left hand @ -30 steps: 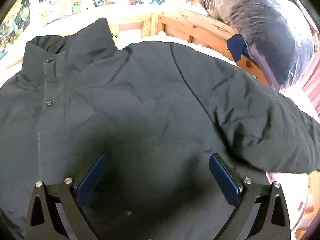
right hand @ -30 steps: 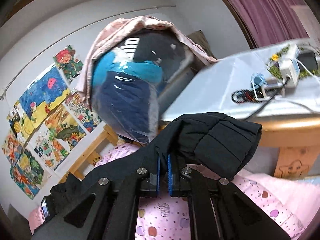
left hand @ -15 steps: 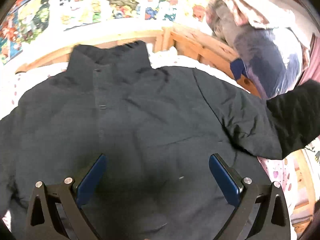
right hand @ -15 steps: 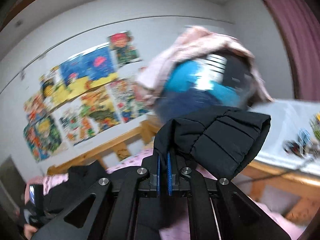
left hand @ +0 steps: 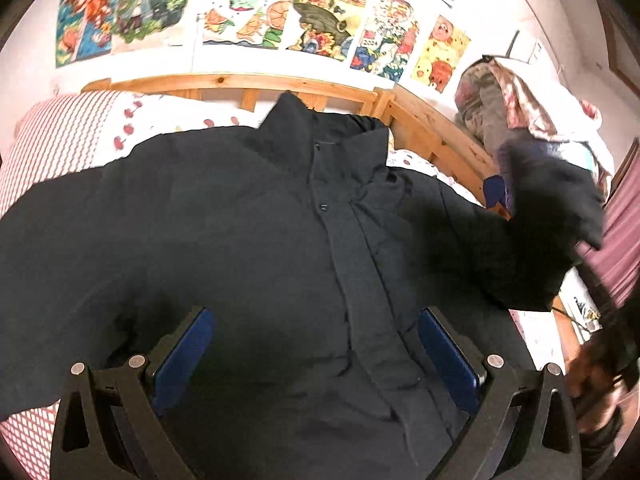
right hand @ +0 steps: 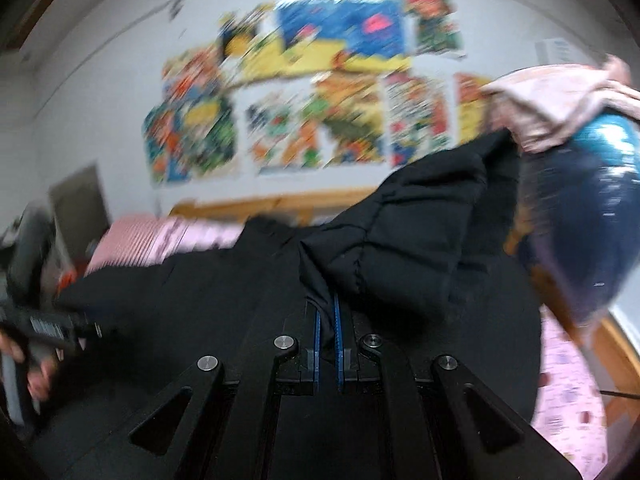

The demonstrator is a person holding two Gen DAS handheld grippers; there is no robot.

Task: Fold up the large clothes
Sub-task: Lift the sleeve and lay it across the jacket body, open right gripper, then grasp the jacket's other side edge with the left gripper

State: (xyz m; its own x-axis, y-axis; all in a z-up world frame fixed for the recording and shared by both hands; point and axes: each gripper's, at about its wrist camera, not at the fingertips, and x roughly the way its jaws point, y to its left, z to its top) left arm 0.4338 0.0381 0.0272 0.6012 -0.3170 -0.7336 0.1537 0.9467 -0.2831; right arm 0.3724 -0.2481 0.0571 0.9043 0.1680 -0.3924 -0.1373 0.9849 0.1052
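— Where's the jacket [left hand: 248, 248]?
— Flat on the bed, collar toward frame top. My left tongs [left hand: 316, 350] gape wide over its chest.
— The sleeve [right hand: 416, 240]?
— Pinched in my right tongs [right hand: 327, 344], right of frame, crossing leftward.

The jacket [left hand: 248, 240] is dark, matt cloth, softly puffed and creased, with stitched quilting lines showing on its sleeve [right hand: 404, 248] and small dull snap buttons [left hand: 322, 207] down the front strip. The left gripper [left hand: 316, 352] is matt black plastic with round, shiny metal screws and smooth blue pads [left hand: 184, 352]; the right gripper [right hand: 327, 344] looks the same. The bed frame [left hand: 248, 86] is pale, smooth wood with visible knots. The sheet [left hand: 56, 132] is printed cloth, partly red-striped. The drawings [left hand: 256, 8] on the wall are coloured paper. A bag [right hand: 600, 220] at the bed's corner has a glossy plastic skin, with a pale cloth [right hand: 556, 100] draped over it.
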